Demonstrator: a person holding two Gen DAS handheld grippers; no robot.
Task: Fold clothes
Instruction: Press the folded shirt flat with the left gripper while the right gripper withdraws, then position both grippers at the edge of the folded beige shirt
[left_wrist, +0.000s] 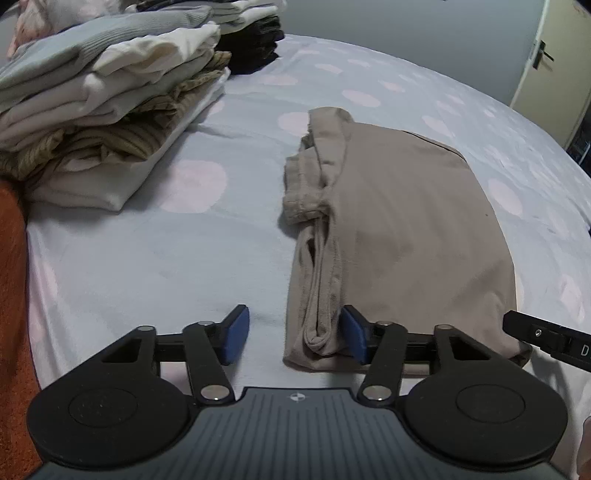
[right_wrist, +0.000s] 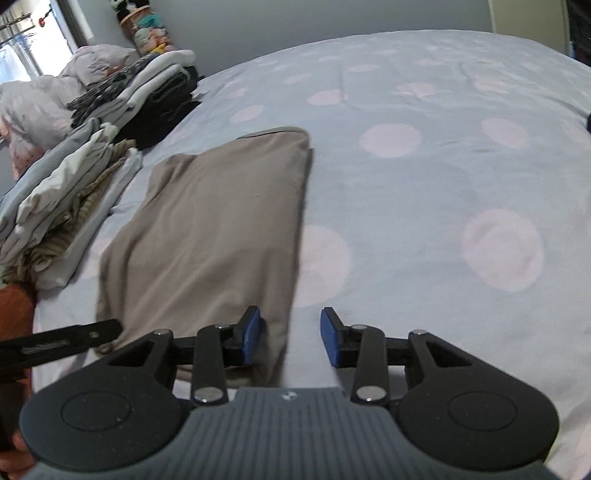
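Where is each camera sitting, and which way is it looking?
Left wrist: sits on the left tool, looking down at the near left corner of the tan garment; the right tool's tip shows.
Right wrist: sits on the right tool, looking down at the garment's near right edge; the left tool's tip shows.
Shared: the garment, folded stack, dotted bedsheet.

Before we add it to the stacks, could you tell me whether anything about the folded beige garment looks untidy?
Yes. The folded beige garment lies flat on the dotted bedsheet, but along its left edge a bunched sleeve and cuff spill out instead of being tucked in. Its right edge looks straight.
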